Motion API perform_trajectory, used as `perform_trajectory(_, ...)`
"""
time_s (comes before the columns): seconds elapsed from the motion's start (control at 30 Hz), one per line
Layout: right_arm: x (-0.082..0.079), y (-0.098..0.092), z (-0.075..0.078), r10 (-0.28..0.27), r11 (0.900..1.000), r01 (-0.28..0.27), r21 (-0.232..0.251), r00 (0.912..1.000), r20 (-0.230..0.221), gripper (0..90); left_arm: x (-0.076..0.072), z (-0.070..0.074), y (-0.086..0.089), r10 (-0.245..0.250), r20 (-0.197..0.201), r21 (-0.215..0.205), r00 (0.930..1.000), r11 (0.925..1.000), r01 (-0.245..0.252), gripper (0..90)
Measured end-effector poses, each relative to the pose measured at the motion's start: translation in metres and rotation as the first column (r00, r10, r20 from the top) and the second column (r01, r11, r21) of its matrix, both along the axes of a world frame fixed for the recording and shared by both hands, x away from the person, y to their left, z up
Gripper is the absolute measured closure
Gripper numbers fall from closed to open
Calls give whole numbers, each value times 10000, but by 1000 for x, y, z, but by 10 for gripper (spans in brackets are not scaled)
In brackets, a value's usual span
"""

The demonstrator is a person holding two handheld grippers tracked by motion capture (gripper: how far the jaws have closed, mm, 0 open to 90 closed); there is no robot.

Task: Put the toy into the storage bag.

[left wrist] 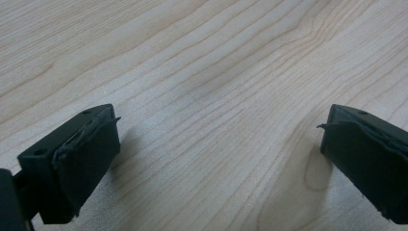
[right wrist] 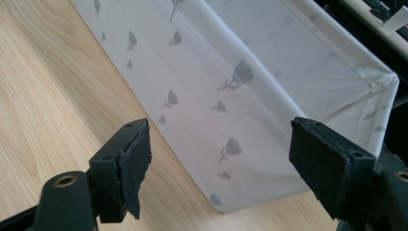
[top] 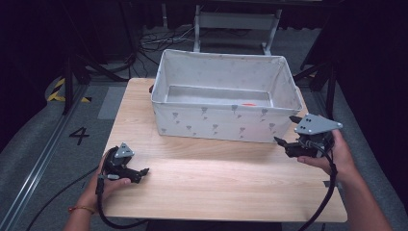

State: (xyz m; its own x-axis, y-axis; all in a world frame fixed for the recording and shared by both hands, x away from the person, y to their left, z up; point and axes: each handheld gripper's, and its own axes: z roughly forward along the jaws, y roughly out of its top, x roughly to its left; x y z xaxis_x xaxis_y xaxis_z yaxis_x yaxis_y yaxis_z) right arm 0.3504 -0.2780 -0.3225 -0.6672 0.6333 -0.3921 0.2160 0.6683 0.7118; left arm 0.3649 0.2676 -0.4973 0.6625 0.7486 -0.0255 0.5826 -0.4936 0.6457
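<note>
The fabric box (top: 223, 98) is set at the tabletop's (top: 216, 178) far edge. The right gripper (top: 288, 132) is held wide and empty beside its near right corner, likely for grasping it; the left gripper (top: 142, 173), also wide, is rested near the left edge.

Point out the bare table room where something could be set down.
Widest free patch: the wooden table in front of the fabric bin, between the left claw and right claw. A narrow strip lies left of the bin. Tightest at the bin's right corner, beside the right claw.
</note>
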Motion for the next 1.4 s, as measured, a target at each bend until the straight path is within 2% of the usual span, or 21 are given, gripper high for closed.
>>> perform_trajectory(0.33,-6,-14,-41,-367,9988,348,-353,9979,-539,222,0,0,0,10,3,-2,10000,10000,-10,4)
perform_trajectory(0.5,-5,-24,-66,-797,9960,756,-474,9925,-922,219,0,0,0,41,49,-22,10000,10000,-41,4)
perform_trajectory(0.53,-5,-24,-66,-797,9960,756,-474,9925,-922,219,0,0,0,41,49,-22,10000,10000,-41,4)
perform_trajectory(0.67,-5,-36,-88,-976,9949,925,-412,9843,-1470,217,0,0,0,46,42,-20,10000,10000,-46,4)
perform_trajectory(0.77,-5,-40,-94,-1114,9935,1063,-402,9810,-1586,213,0,0,0,47,41,-23,10000,10000,-47,4)
perform_trajectory(0.9,-7,-54,-113,-1187,9929,1190,-89,9776,-1737,208,0,0,0,51,88,-6,9999,10000,-51,4)
perform_trajectory(0.97,-9,-60,-123,-1206,9922,1245,80,9734,-1949,207,0,0,0,50,89,5,9999,10000,-50,4)
perform_trajectory(1.13,-15,-73,-141,-1448,9854,1610,554,9636,-2246,205,0,0,0,58,104,13,9999,10000,-59,4)
perform_trajectory(1.17,-15,-73,-141,-1448,9854,1610,554,9636,-2246,205,0,0,0,58,104,13,9999,10000,-59,4)
perform_trajectory(1.2,-17,-77,-147,-1417,9820,1670,877,9599,-2420,205,0,0,0,62,92,-1,9999,10000,-62,4)
perform_trajectory(1.3,-22,-83,-158,-1542,9769,1864,1044,9534,-2593,204,0,0,0,59,104,11,9999,10000,-59,4)
perform_trajectory(1.4,-27,-91,-168,-1620,9692,2073,1327,9432,-2901,202,0,0,0,61,102,6,9999,10000,-61,4)
